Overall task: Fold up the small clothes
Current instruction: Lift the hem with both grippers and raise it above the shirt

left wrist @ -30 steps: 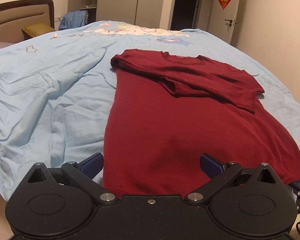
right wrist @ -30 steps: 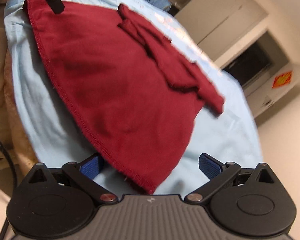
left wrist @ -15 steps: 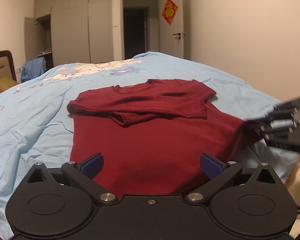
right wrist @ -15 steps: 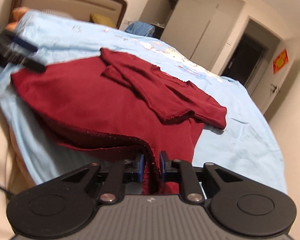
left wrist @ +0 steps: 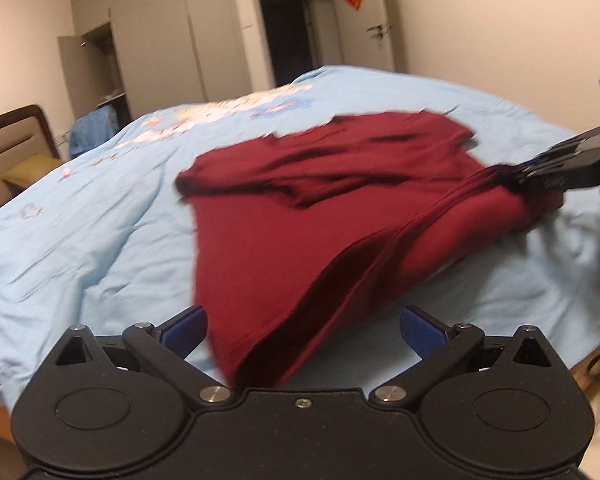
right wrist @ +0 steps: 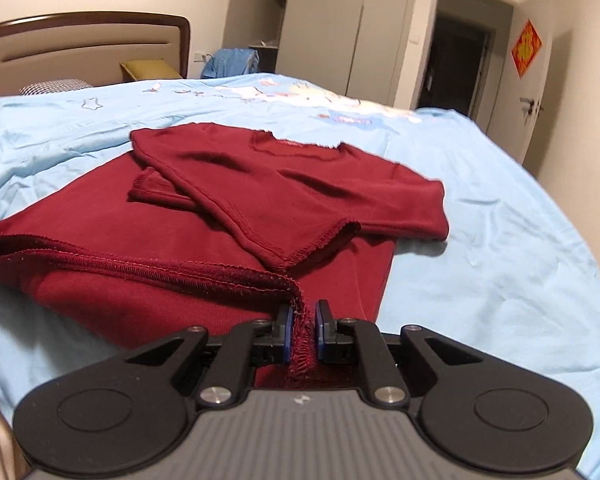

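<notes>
A dark red sweater (left wrist: 284, 216) lies on the light blue bed, its sleeves folded across the chest (right wrist: 284, 184). My right gripper (right wrist: 302, 330) is shut on the sweater's bottom hem at its right corner and holds it lifted; it also shows at the right edge of the left wrist view (left wrist: 556, 168). My left gripper (left wrist: 302, 330) is open. The raised hem's left corner (left wrist: 260, 364) runs down between its blue pads without being pinched.
The light blue bedspread (right wrist: 480, 240) covers the whole bed. A headboard (right wrist: 84, 48) and pillows stand at the far left. A wardrobe (right wrist: 320, 24), a dark doorway (right wrist: 456, 60) and a door are behind the bed. The bed's near edge lies just below both grippers.
My right gripper shut on the hem corner and lifted it. The bottom hem rose off the bed and now hangs between the grippers. My left gripper stayed open and tilted.
</notes>
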The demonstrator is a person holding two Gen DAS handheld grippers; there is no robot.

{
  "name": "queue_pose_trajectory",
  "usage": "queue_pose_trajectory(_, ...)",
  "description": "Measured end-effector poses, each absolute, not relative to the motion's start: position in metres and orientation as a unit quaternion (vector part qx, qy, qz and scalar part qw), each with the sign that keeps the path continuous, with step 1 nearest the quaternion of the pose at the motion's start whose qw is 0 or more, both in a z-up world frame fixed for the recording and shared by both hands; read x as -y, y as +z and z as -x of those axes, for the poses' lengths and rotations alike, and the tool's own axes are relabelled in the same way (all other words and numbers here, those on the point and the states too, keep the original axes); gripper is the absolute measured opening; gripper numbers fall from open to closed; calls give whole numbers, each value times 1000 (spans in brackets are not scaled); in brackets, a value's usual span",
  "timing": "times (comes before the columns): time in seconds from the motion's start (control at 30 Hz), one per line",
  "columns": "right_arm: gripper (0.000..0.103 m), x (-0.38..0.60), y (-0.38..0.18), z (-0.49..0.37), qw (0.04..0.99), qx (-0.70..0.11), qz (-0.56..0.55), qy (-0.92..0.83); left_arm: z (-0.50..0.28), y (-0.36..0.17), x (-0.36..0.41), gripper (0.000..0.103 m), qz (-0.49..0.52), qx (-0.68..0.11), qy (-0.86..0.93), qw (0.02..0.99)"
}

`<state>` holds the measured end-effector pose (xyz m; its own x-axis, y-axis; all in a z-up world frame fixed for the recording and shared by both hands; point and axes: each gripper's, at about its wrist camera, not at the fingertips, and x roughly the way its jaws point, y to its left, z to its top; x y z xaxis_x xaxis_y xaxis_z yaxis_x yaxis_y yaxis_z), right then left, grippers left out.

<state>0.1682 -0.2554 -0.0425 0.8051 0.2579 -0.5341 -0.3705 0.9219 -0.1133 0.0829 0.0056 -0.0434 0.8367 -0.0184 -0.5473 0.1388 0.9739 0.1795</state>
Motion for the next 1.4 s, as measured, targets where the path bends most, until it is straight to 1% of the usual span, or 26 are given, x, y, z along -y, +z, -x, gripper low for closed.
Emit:
queue_pose_trajectory(0.13,12,257,-49,-178,942,-274,95,166,-83,-52,-21,102,-132,-297,-34,945)
queue_pose_trajectory(0.27,12,257,-54,-179,941,-280,94,167,-83,-58,-24,102,-192,-272,-43,942)
queue_pose_trajectory(0.33,13,257,-55,-181,940,-283,93,167,-83,-61,-21,98,-232,-256,-56,937)
queue_pose_trajectory(0.4,13,257,-56,-182,939,-286,92,167,-83,-64,-19,96,-274,-241,-70,928)
queue_pose_trajectory(0.47,13,256,-56,-183,939,-287,93,167,-84,-66,-19,91,-311,-229,-84,919)
queue_pose_trajectory(0.53,13,256,-57,-184,938,-288,93,166,-85,-65,-21,77,-330,-220,-96,913)
queue_pose_trajectory(0.57,13,255,-57,-184,938,-288,93,166,-87,-63,-23,73,-332,-217,-105,912)
queue_pose_trajectory(0.63,13,256,-56,-184,939,-288,91,168,-90,-59,-27,49,-324,-213,-118,914)
queue_pose_trajectory(0.67,14,257,-56,-184,939,-287,90,169,-93,-56,-30,43,-314,-215,-124,916)
queue_pose_trajectory(0.7,15,258,-56,-183,939,-286,89,170,-97,-53,-34,32,-299,-218,-128,920)
queue_pose_trajectory(0.73,15,259,-56,-182,939,-285,87,172,-100,-50,-37,24,-282,-221,-132,924)
queue_pose_trajectory(0.77,16,260,-55,-182,939,-284,84,175,-106,-47,-40,22,-259,-225,-135,929)
queue_pose_trajectory(0.8,21,263,-54,-181,939,-283,80,179,-111,-45,-43,17,-237,-231,-138,934)
queue_pose_trajectory(0.83,24,265,-53,-180,939,-281,76,182,-115,-42,-46,15,-216,-235,-141,937)
queue_pose_trajectory(0.9,40,270,-51,-176,940,-277,65,189,-124,-38,-50,14,-178,-244,-140,943)
queue_pose_trajectory(0.93,45,274,-49,-173,940,-272,54,199,-129,-36,-52,14,-159,-249,-140,945)
queue_pose_trajectory(1.0,66,282,-45,-166,940,-260,32,220,-137,-33,-56,14,-123,-258,-139,948)
queue_pose_trajectory(1.07,72,286,-42,-158,939,-254,29,231,-144,-31,-59,14,-95,-267,-137,949)
queue_pose_trajectory(1.17,73,286,-43,-148,939,-251,55,230,-150,-30,-61,14,-75,-273,-135,950)
queue_pose_trajectory(1.2,72,285,-44,-147,939,-252,68,224,-150,-30,-62,14,-71,-274,-134,950)
queue_pose_trajectory(1.23,68,283,-45,-145,939,-252,79,220,-150,-29,-62,12,-67,-274,-133,950)
queue_pose_trajectory(1.27,60,282,-46,-144,940,-250,85,215,-148,-27,-63,10,-60,-273,-133,951)
queue_pose_trajectory(1.3,48,282,-45,-144,942,-247,87,211,-145,-24,-64,9,-53,-269,-131,953)
queue_pose_trajectory(1.33,40,282,-44,-143,944,-241,86,208,-141,-22,-64,7,-46,-264,-129,955)
queue_pose_trajectory(1.37,22,282,-43,-143,946,-234,85,206,-138,-19,-64,7,-40,-257,-126,957)
queue_pose_trajectory(1.4,10,283,-40,-142,949,-227,83,204,-134,-14,-65,6,-34,-249,-121,960)
